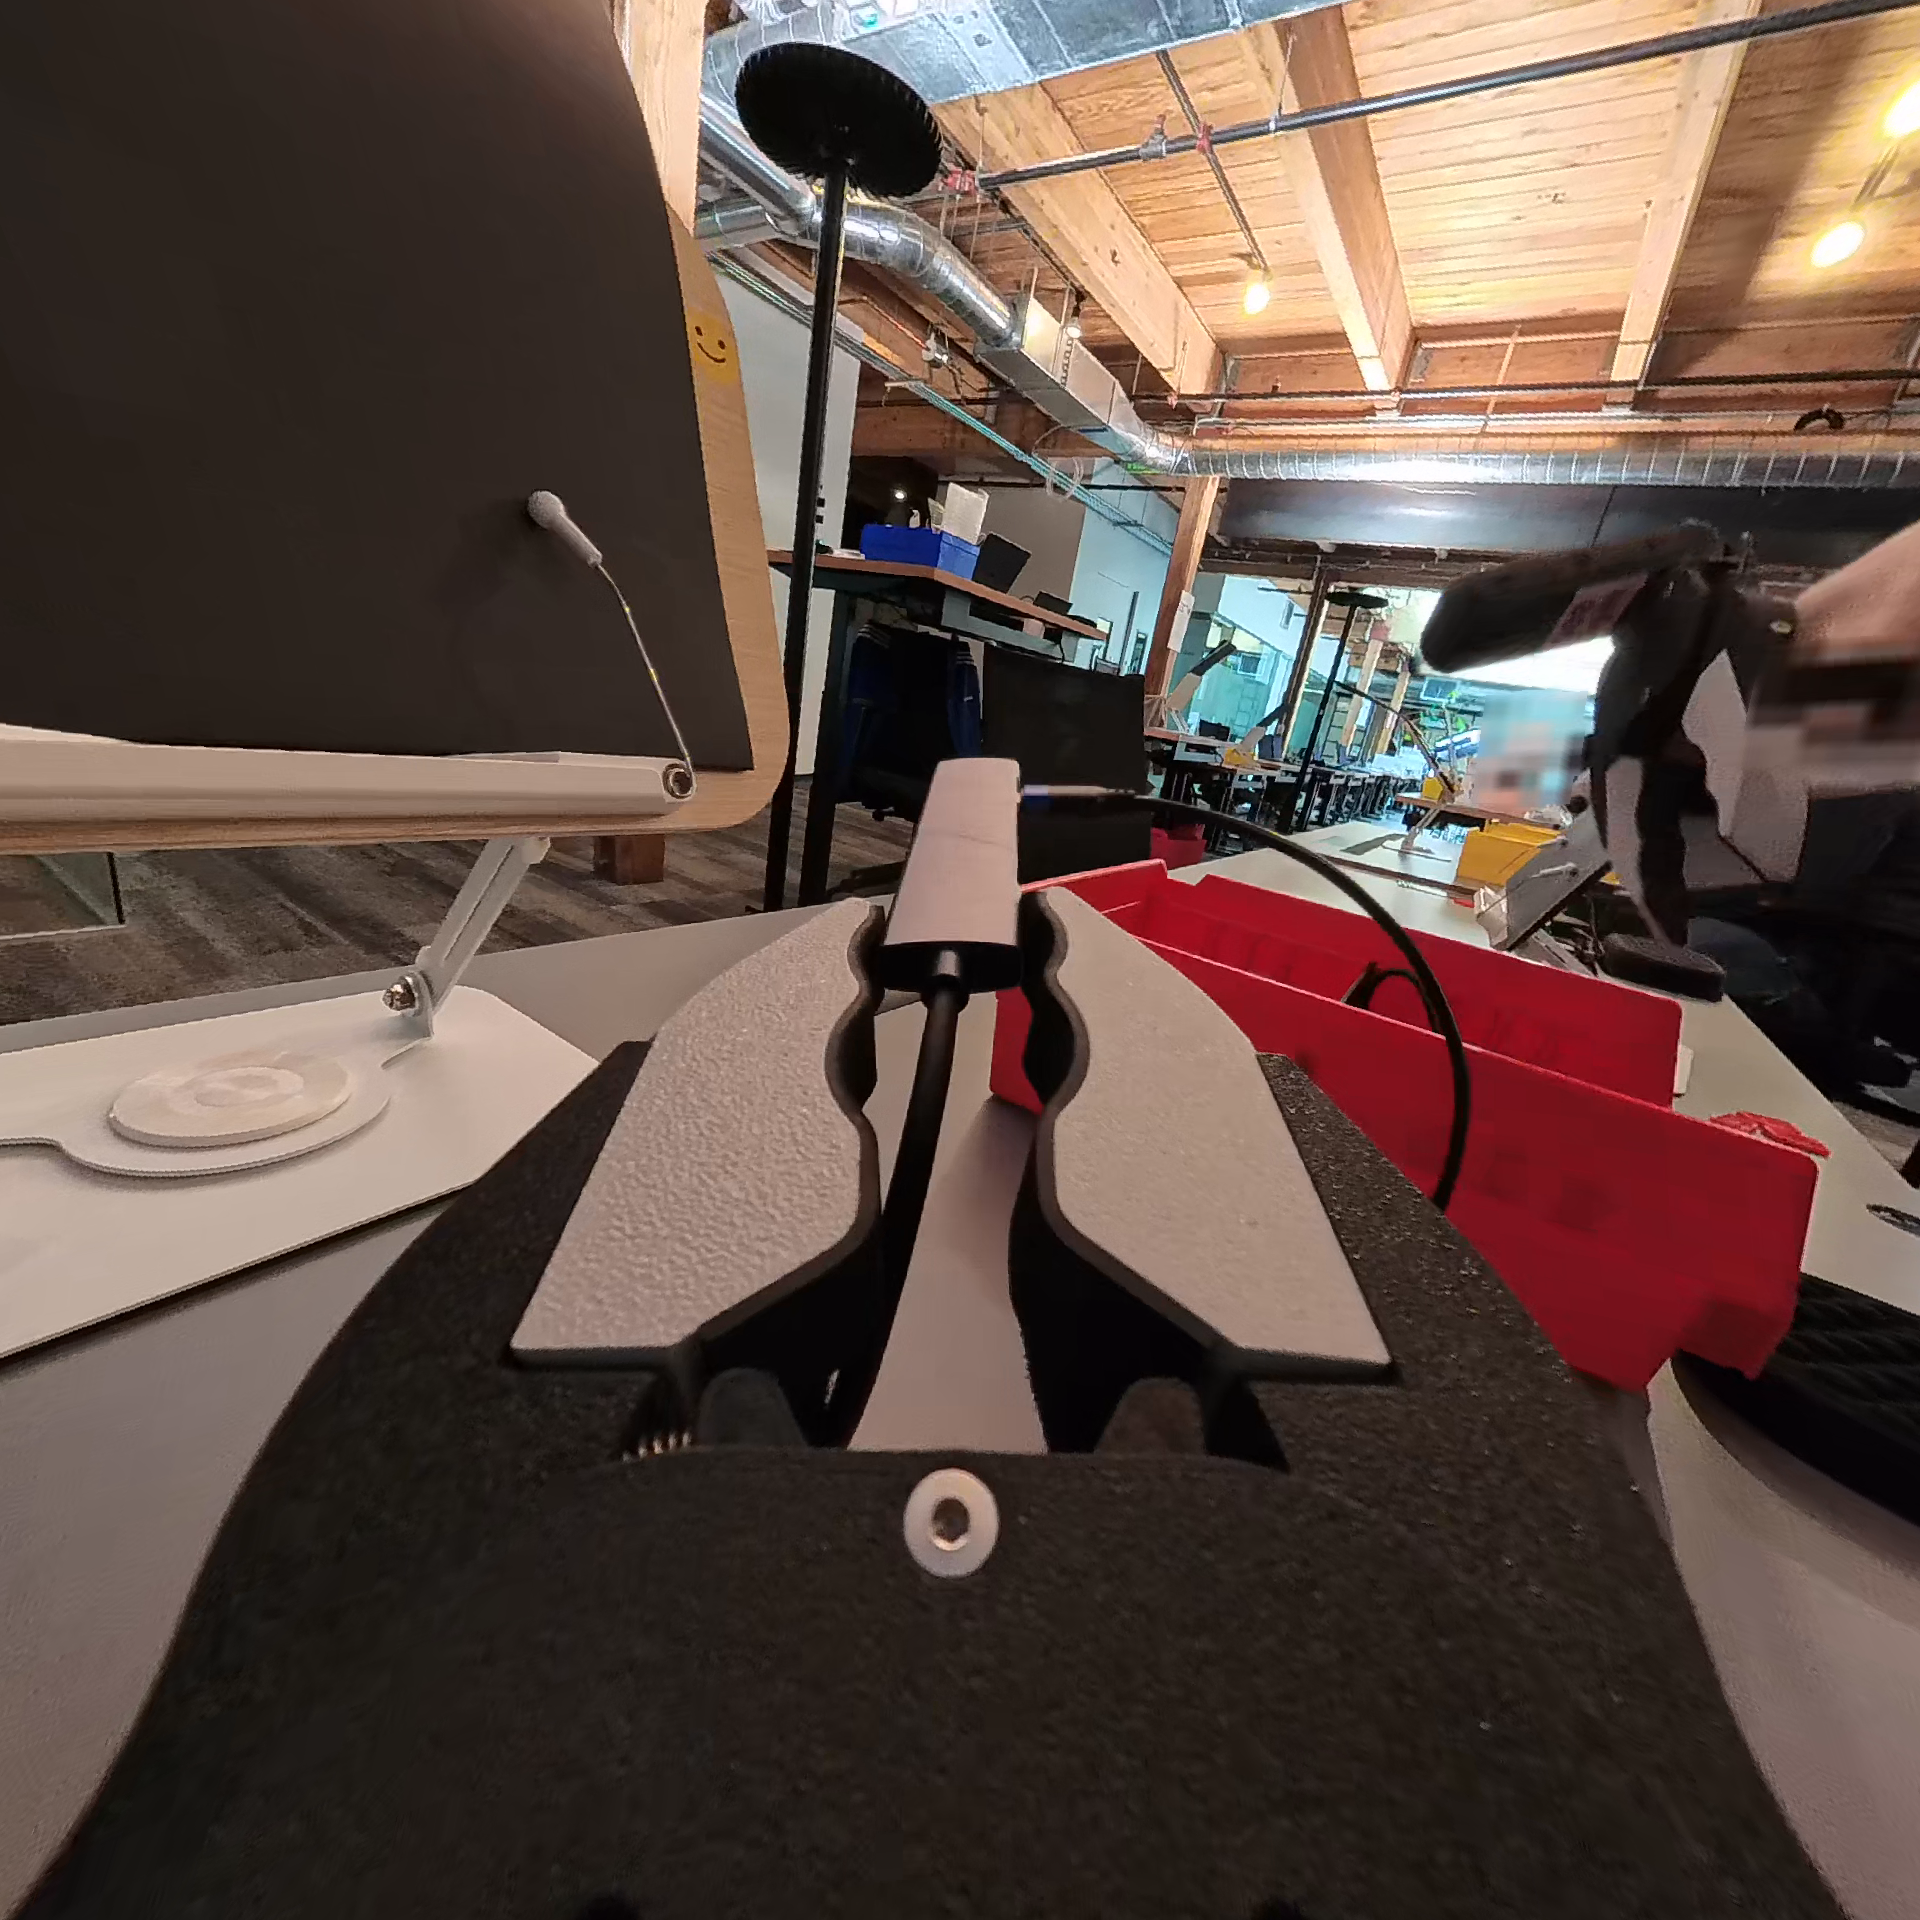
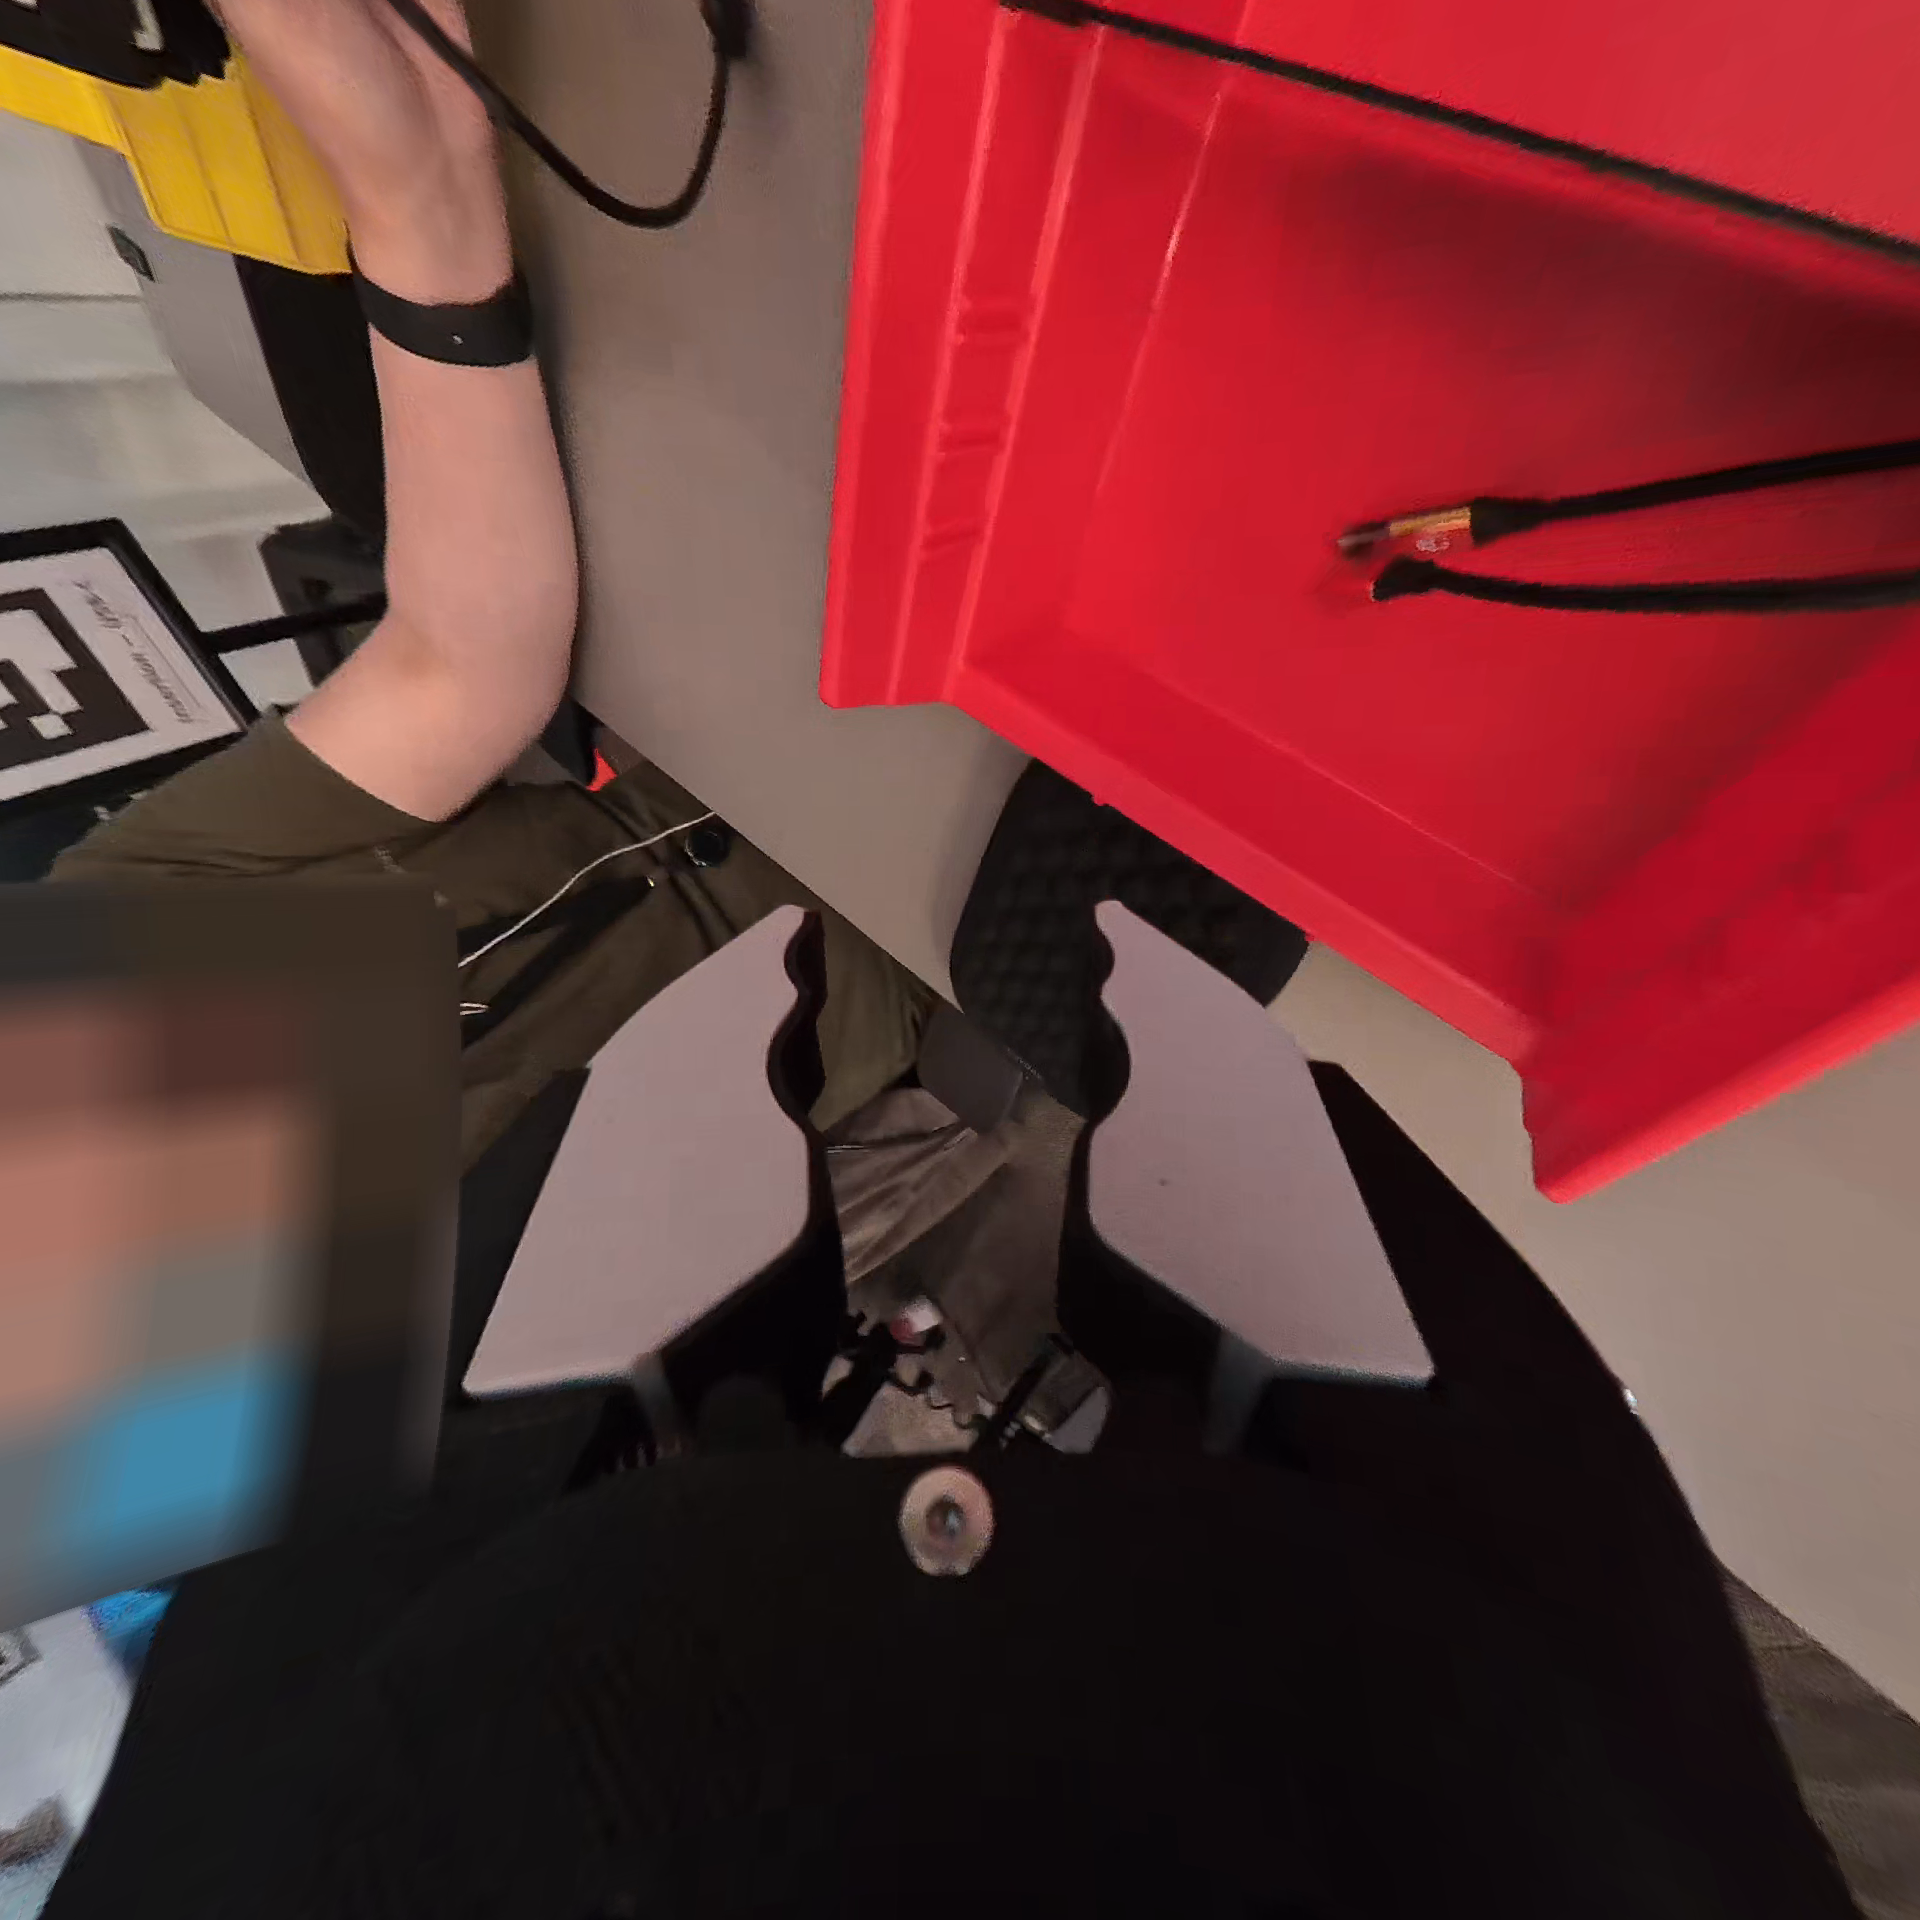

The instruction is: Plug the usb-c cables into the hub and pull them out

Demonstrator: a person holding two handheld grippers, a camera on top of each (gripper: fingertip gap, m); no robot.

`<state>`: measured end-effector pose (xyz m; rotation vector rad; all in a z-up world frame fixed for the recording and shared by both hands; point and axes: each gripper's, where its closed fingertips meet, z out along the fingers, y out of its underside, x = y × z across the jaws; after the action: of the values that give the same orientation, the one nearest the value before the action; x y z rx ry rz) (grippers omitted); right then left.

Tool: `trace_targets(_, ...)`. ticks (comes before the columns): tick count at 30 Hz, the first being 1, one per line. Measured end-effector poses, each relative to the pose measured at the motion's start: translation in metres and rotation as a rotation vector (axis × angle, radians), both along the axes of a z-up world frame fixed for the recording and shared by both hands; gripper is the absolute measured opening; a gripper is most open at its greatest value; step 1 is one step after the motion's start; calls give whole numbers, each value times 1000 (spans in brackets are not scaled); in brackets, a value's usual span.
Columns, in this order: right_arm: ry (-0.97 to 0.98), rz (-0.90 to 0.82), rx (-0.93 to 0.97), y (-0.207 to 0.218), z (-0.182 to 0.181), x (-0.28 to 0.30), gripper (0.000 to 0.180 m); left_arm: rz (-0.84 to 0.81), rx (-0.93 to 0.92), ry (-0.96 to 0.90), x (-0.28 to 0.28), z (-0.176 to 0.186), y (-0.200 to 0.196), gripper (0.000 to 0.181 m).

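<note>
The left tool (image 1: 951,935) is closed on the grey hub (image 1: 961,862), which stands up between its fingertips, clear of the counter (image 1: 644,961). The hub's own black lead runs back between the fingers. A black usb-c cable (image 1: 1382,935) sits in the hub's far end and arcs right, down behind the red bin (image 1: 1558,1195). The right tool (image 2: 951,997) hangs over the counter's edge with its jaws parted and nothing between them, beside that red bin (image 2: 1039,416). Two more black cables (image 2: 1662,551) lie inside the bin, well apart from the right tool. A white stand (image 1: 260,1122) rests at left.
</note>
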<state>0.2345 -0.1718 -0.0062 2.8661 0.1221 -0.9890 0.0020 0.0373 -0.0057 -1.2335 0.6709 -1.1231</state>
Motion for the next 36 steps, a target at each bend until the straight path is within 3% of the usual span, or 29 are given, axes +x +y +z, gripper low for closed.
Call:
trace_targets(2,21,58,94,11,17,-18,47,-7,8,6,2,0,-2,24)
trace_targets(4,76,164,306,30,37,-51,46,-17,20,16,5,0,-4,24)
trace_targets(7,114,282,917,77,71,-115,50,-20,41,32,8,0,-7,24)
trace_targets(8,35,234,1173,99,83,-129,57,-21,49,38,8,0,-7,24)
trace_targets(11,-182,-26,1818,119,113,-160,42,-14,60,43,7,1,-7,24)
trace_targets(13,24,-190,2005,101,111,-199,16,-10,53,39,4,1,-5,24)
trace_targets(15,132,-190,1959,104,80,-238,10,-4,40,17,-1,3,-2,24)
trace_targets(17,-57,-214,1875,132,42,-243,11,-1,24,-12,-6,5,0,24)
trace_targets(21,-280,-343,1728,181,4,-224,14,-9,8,-47,-11,8,2,24)
trace_targets(26,-256,-518,1682,209,2,-200,28,-37,12,-58,-11,11,0,24)
trace_targets(28,-256,-569,1748,210,13,-190,29,-54,10,-61,-10,11,-1,24)
trace_targets(36,-329,-327,1939,200,31,-190,20,-108,45,-21,-9,11,-7,24)
